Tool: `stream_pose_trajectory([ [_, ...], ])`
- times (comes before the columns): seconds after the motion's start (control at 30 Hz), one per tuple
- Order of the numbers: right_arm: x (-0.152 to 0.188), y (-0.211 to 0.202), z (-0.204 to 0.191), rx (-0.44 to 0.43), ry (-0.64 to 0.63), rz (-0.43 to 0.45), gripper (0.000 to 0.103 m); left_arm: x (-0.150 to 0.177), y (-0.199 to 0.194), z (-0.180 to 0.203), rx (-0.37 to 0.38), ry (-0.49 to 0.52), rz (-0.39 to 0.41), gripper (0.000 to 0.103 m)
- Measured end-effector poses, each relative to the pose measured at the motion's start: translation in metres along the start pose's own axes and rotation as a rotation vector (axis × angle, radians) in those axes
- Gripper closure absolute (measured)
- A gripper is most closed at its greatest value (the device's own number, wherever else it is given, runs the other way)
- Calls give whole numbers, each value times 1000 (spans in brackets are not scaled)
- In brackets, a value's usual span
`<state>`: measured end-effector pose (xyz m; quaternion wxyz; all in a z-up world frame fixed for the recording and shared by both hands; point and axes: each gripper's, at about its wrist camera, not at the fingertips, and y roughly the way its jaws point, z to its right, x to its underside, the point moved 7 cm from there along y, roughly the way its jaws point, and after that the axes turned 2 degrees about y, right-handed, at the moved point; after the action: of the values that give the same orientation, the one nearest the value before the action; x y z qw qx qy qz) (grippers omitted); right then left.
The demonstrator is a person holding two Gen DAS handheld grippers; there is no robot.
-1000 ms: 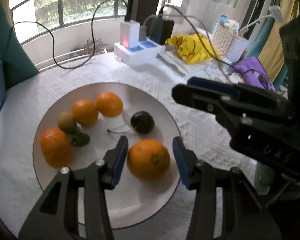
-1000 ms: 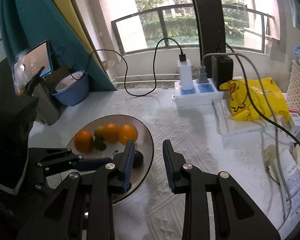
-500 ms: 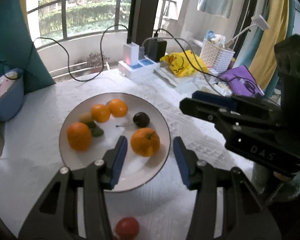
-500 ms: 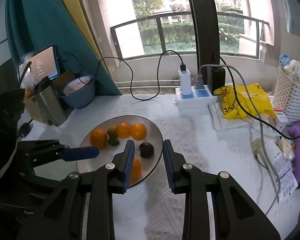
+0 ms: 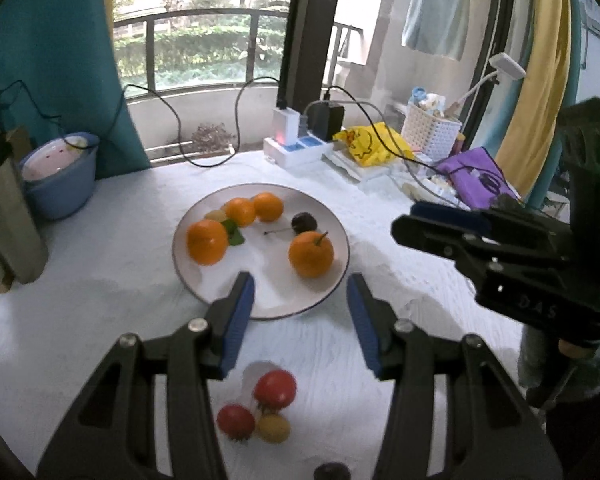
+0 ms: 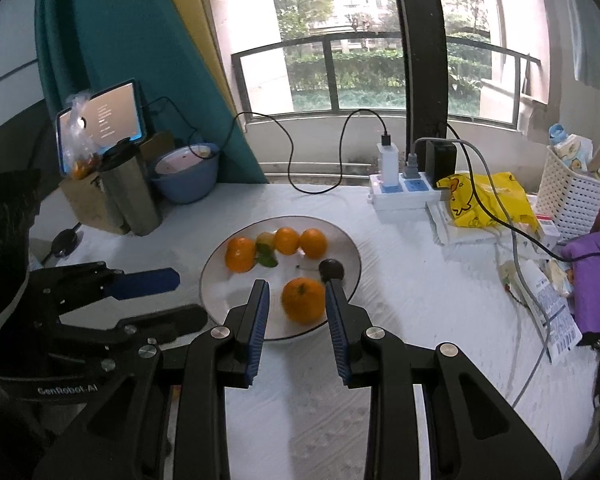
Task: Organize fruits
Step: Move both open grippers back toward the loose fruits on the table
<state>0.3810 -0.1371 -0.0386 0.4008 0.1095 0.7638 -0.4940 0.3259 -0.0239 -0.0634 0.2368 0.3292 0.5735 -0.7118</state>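
Your plate [image 5: 342, 236] holds the oranges [image 5: 311, 254] already, three small fruits [image 5: 274, 390] remain on the desk just before it, both tools spread and empty.

Right gripper [image 6: 296, 308] held apart and empty above white plate [image 6: 216, 276], nearest orange [image 6: 303, 300] framed between blue pads.
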Motion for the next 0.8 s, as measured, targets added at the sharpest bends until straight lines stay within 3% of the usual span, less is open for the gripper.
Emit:
stream_pose_trajectory([
  [0.2, 13, -10, -19, -4, -20, -11, 72, 13, -20, -9, -11, -27, 26, 44],
  [0.8, 86, -12, -72, -77, -36, -145, 72, 80, -56, -28, -19, -82, 22, 42],
])
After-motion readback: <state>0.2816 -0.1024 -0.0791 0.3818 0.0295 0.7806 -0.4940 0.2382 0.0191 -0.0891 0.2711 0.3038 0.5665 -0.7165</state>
